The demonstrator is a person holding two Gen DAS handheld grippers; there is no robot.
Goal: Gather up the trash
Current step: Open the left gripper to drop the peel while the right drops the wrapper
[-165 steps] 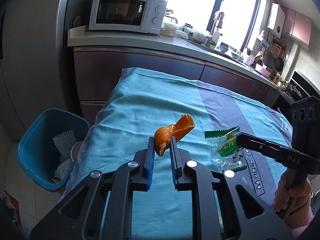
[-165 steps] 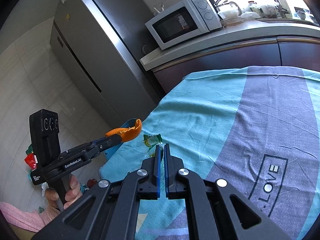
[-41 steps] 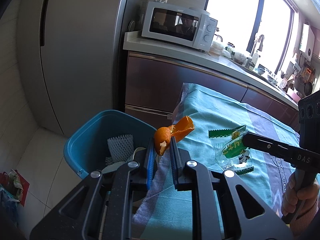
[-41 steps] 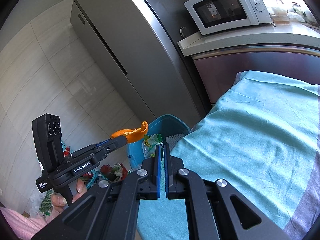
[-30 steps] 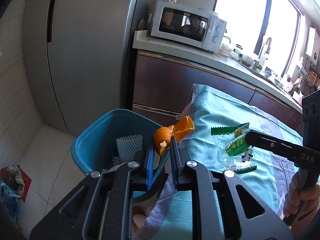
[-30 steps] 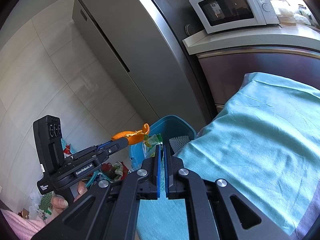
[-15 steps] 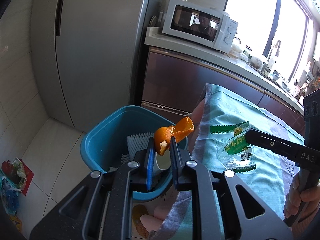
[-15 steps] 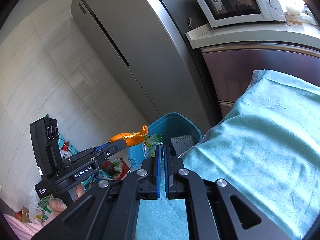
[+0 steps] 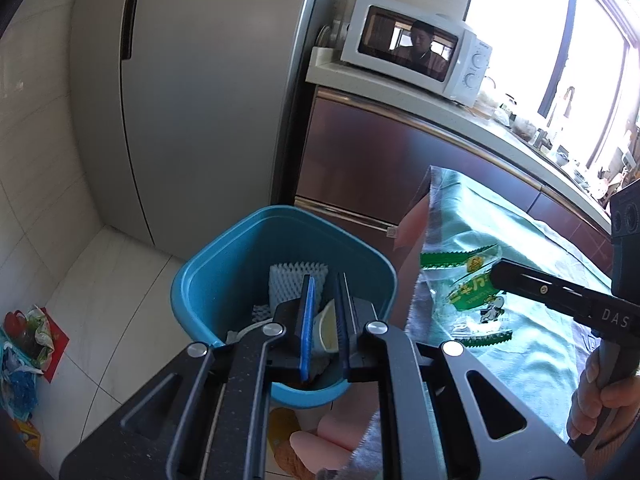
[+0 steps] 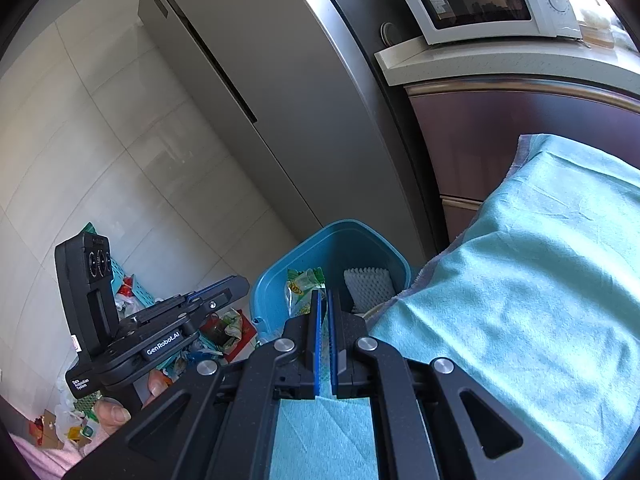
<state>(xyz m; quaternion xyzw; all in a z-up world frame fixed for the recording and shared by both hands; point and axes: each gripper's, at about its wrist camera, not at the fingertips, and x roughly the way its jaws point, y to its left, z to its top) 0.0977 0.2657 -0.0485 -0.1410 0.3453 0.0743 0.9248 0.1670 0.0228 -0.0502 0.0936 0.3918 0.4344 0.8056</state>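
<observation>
Right now the left gripper [image 9: 324,280] sits low centre in the left wrist view, directly over the open blue plastic trash bin [image 9: 208,280] on the pale tiled floor [image 9: 100,280]. Its jaws are closing, a narrow gap shows between the blue pads, and nothing is between them. Inside the bin: white foam fruit netting [image 9: 296,280] against the far wall, plus pale cup-like items lower down, too hidden to name.

The right gripper [image 9: 496,276] comes in from the right edge of that view, held by a person's hand [image 9: 600,400]. Its jaws are together, clamped on a clear plastic snack wrapper with green print and zigzag green edges [image 9: 468,296]. The wrapper hangs in the air over the corner of the teal tablecloth [image 9: 520,340], just right of the bin rim. In the right wrist view it sticks up from the fingertips at centre, lined up with the bin opening behind it.

Background: grey fridge [image 9: 200,80] upper left, white microwave [image 9: 416,48] on the counter upper right, loose bags on the floor at far left.
</observation>
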